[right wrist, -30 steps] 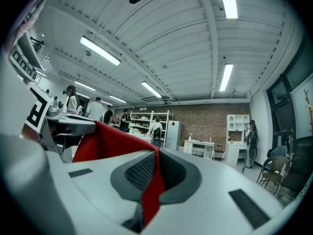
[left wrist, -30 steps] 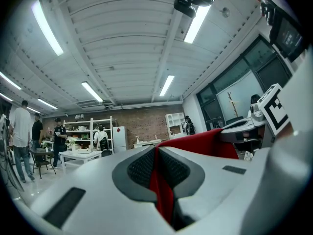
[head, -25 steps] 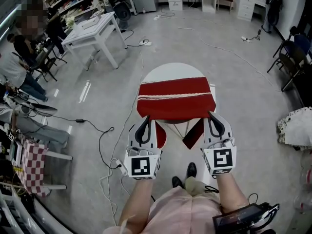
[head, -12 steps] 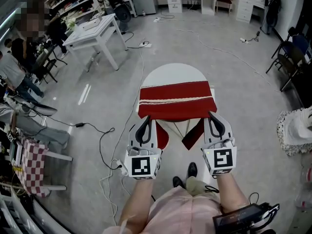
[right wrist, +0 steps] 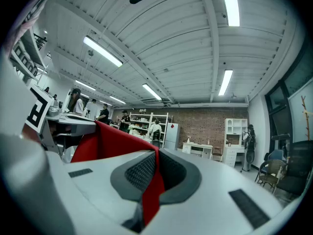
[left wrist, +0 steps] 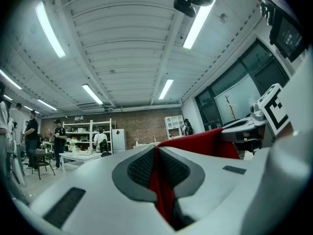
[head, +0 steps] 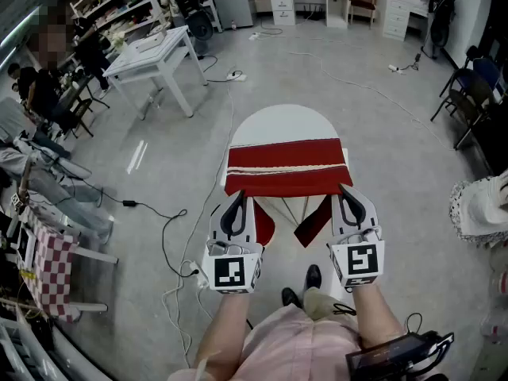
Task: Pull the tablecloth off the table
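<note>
Two claws are in play, both level and pointing away from you at the near edge of the tablecloth (head: pixel 286 169).

The left claw (head: pixel 236 201) is pinched narrow on a fold of red cloth. In the left gripper view the cloth runs straight between the two dark pads. The right claw (head: pixel 350 195) is the same, clamped narrow on red cloth at the near right corner. There are two marker cubes: the left marker cube (head: pixel 230 271) and the right marker cube (head: pixel 361 262), each just in front of your forearm.

There is one tablecloth. It is red with one pale stripe band across it; that may be two thin lines, but it is too small to tell. It lies on one round white bench (head: pixel 283 121) and covers the near part, so the far arc of the top is bare. The near edge is stretched between your two claws. Two red flaps hang below that edge, one just right of the left claw and one just left of the right claw.

One white rectangular table (head: pixel 151 50) stands far left, well apart from the bench. One red-checked cloth (head: pixel 51 264) sits at the left edge. A black cable (head: pixel 171 221) trails over the grey floor (head: pixel 397 157) to the left of the bench.
</note>
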A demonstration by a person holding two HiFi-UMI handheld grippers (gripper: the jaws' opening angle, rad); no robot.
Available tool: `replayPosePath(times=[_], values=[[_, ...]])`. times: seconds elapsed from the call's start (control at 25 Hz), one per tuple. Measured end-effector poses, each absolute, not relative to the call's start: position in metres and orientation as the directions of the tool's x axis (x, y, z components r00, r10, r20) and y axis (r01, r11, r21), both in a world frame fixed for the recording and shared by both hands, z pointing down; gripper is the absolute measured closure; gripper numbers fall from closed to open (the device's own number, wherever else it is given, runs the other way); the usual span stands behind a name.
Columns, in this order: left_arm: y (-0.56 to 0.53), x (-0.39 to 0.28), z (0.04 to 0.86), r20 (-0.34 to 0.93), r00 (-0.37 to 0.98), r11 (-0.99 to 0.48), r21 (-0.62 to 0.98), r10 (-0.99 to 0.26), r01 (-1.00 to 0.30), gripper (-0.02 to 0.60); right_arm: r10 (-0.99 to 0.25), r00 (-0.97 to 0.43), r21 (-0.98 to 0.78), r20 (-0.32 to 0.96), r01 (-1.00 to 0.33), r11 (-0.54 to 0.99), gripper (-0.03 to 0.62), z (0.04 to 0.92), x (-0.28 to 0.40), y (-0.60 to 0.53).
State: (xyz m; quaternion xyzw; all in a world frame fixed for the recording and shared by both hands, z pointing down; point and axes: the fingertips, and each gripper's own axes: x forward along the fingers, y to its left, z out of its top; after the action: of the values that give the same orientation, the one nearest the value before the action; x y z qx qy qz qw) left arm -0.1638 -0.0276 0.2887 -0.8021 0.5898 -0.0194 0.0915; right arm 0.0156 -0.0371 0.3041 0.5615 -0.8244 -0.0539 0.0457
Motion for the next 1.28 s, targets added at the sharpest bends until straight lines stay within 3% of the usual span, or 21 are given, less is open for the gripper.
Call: replayPosePath(times=[1.28], values=[[0.033,-0.171,0.282,-0.092,0.307,-0.287,-0.186,-0.947,-0.94,0.543,-0.928,-0.373,0.126,-0.007,-0.921,0.369,0.569,0.299,0.01,0.024]])
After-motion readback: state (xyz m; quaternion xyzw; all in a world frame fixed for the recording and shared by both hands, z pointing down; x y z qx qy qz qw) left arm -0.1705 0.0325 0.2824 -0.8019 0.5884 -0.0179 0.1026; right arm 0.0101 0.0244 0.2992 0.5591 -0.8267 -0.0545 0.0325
